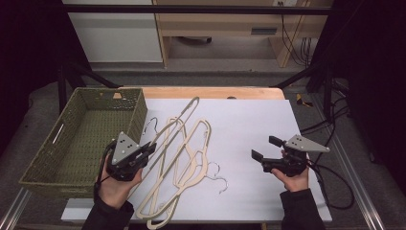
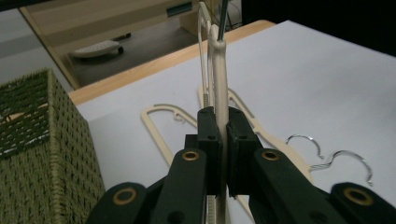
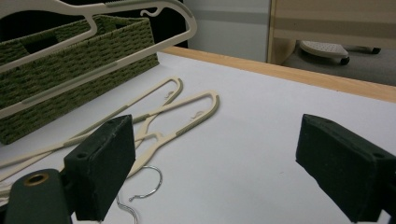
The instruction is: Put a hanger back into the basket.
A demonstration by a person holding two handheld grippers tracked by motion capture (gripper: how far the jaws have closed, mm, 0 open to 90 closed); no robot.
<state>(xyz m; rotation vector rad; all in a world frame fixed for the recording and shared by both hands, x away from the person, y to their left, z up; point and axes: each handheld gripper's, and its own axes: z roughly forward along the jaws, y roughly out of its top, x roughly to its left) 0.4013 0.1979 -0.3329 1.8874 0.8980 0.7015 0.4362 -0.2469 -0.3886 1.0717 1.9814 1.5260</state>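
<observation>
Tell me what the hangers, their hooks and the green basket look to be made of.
Hangers: cream, likely moulded plastic with a matte finish; thin, flat, uniform bars with greyish ribbed strips, probably non-slip. The left gripper is clamped on one. Hooks: bright bent metal wire, shiny and silvery. Basket: olive-green woven cord or paper rope over a stiff frame, judging by the even, rope-like weave.

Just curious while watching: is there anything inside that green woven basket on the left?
From above, the basket shows a bare woven floor with nothing lying in it. Its near wall hides the strip of floor just behind it. The cream hangers lie on the white table beside it.
</observation>
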